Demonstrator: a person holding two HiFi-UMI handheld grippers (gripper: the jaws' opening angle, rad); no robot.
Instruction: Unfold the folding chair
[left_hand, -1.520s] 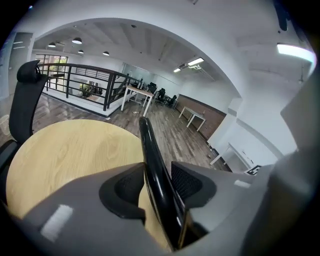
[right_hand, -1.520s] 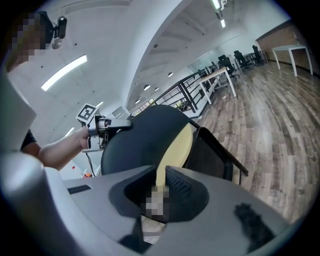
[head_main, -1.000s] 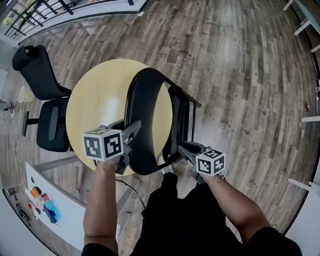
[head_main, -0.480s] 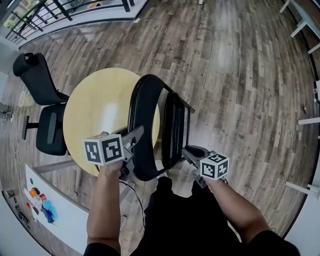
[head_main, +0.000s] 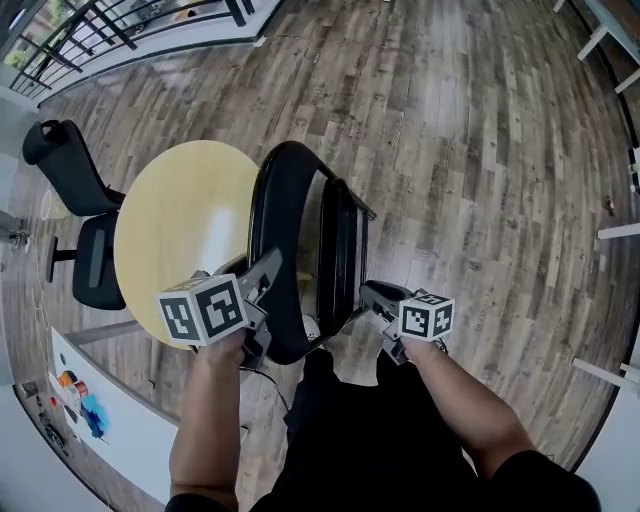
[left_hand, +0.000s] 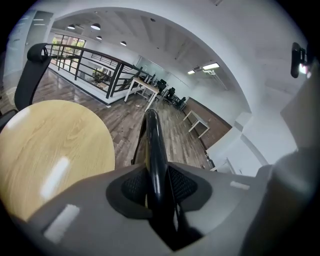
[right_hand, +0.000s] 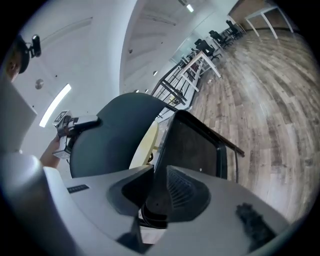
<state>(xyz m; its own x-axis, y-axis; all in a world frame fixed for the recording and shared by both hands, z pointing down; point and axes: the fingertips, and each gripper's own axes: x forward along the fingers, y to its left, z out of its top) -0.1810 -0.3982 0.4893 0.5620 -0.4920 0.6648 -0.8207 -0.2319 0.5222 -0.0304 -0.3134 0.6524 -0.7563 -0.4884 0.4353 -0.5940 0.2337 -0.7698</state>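
Note:
The black folding chair hangs folded in front of me, its curved backrest (head_main: 285, 225) to the left and its seat panel (head_main: 340, 255) close beside it on the right. My left gripper (head_main: 268, 270) is shut on the backrest's rim; in the left gripper view the black rim (left_hand: 151, 142) runs straight between the pads of my left gripper (left_hand: 159, 187). My right gripper (head_main: 368, 293) is shut on the seat's near edge. In the right gripper view the seat (right_hand: 192, 140) rises from between the pads of my right gripper (right_hand: 159, 192), with the backrest (right_hand: 115, 132) to its left.
A round yellow table (head_main: 170, 230) stands just left of the chair. Beyond it is a black office chair (head_main: 75, 200). A white desk (head_main: 110, 410) with small coloured items sits at lower left. Wooden floor (head_main: 480, 150) stretches ahead and right, and a railing (head_main: 90, 30) runs along the far left.
Both grippers have carried the folded chair to the right, so it now overlaps only the round table's right edge. Both grips look the same.

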